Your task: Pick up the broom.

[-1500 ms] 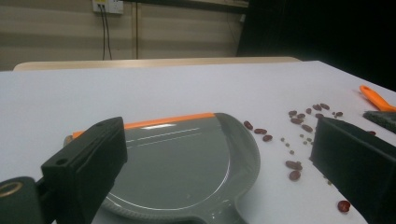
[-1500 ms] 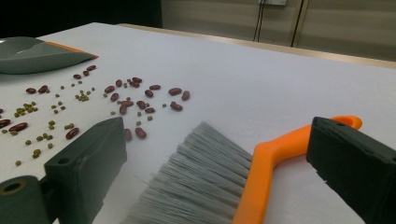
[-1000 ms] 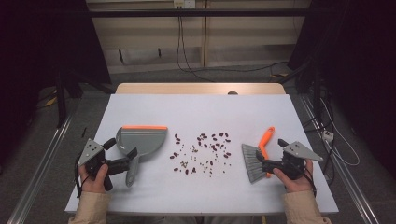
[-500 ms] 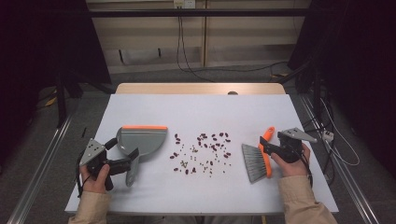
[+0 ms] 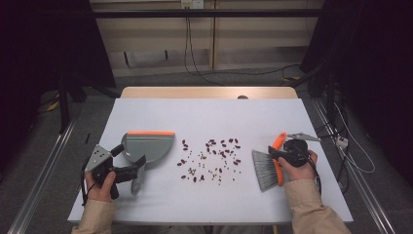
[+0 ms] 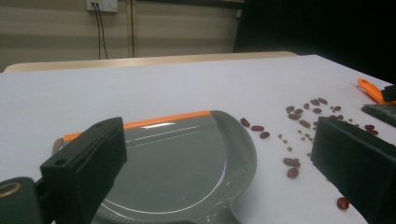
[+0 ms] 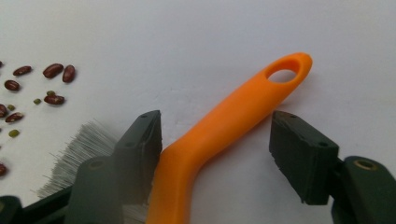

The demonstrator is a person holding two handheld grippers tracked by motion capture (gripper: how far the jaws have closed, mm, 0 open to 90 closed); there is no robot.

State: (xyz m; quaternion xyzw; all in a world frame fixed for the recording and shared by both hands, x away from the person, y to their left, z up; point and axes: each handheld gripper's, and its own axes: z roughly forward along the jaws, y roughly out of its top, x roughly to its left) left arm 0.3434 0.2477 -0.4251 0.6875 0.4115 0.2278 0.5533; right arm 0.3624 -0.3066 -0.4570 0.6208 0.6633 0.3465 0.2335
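Leftmost, on the white counter (image 5: 204,204): left tongs (image 5: 135,171) in a hand (image 5: 100,187) near the front edge, jaws spread wide and holding nothing. Seen along those jaws in the left gripper view, left tongs (image 6: 224,172) apart around the near end of a grey dustpan (image 6: 177,172), neither jaw touching it as far as can be told. Dustpan (image 5: 148,147) flat on the counter just beyond the tongs, orange strip (image 5: 150,133) along its far edge, short handle pointing back toward the hand.

Further right, mid-counter: scattered beans (image 5: 214,158), dark red ones mixed with small greenish ones, lying loose between dustpan and brush, well apart from the pan's edge.

Then a hand brush (image 5: 270,165) on the counter, grey bristles (image 5: 263,169) fanned toward the beans, orange handle (image 5: 278,146) angled away toward the far right. Right tongs (image 7: 215,154) straddling that orange handle (image 7: 229,126), jaws parted; left jaw close against the handle's bend, right jaw standing clear of it, not clamped. Hanging hole at the handle's tip visible beyond the jaws. Right hand (image 5: 297,163) and beige sleeve (image 5: 311,204) at the front right.
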